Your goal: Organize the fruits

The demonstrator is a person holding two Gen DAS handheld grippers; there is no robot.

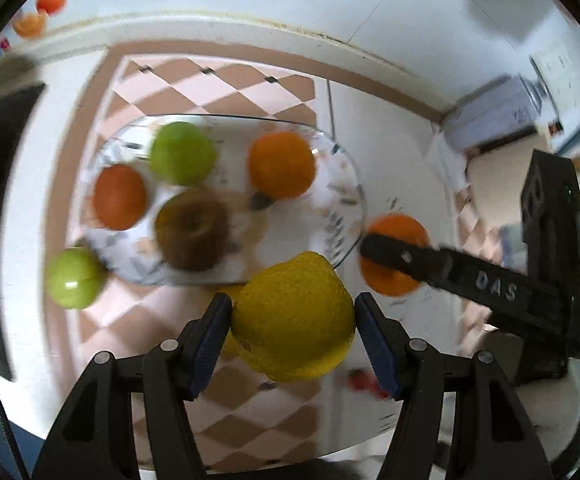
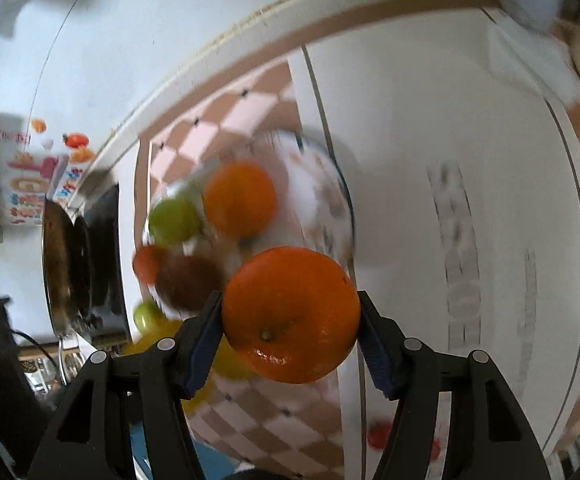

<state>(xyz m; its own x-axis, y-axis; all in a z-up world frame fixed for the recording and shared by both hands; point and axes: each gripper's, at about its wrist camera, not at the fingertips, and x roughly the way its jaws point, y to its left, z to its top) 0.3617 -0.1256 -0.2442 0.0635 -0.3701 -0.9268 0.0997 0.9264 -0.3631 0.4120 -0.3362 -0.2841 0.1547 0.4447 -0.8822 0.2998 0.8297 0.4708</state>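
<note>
Left gripper pinches lemon, lower centre, long axis tilted, tip toward plate above. Right gripper pinches orange, lower centre, stem end facing camera.

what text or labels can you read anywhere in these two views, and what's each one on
"DAS": white letters on the right tool's black finger, seen from the left wrist view.
Poster on the wall: red print and fruit drawings, too blurred to read.
Box by the wall: dark print, too blurred to read.
Nothing else is legible.
</note>
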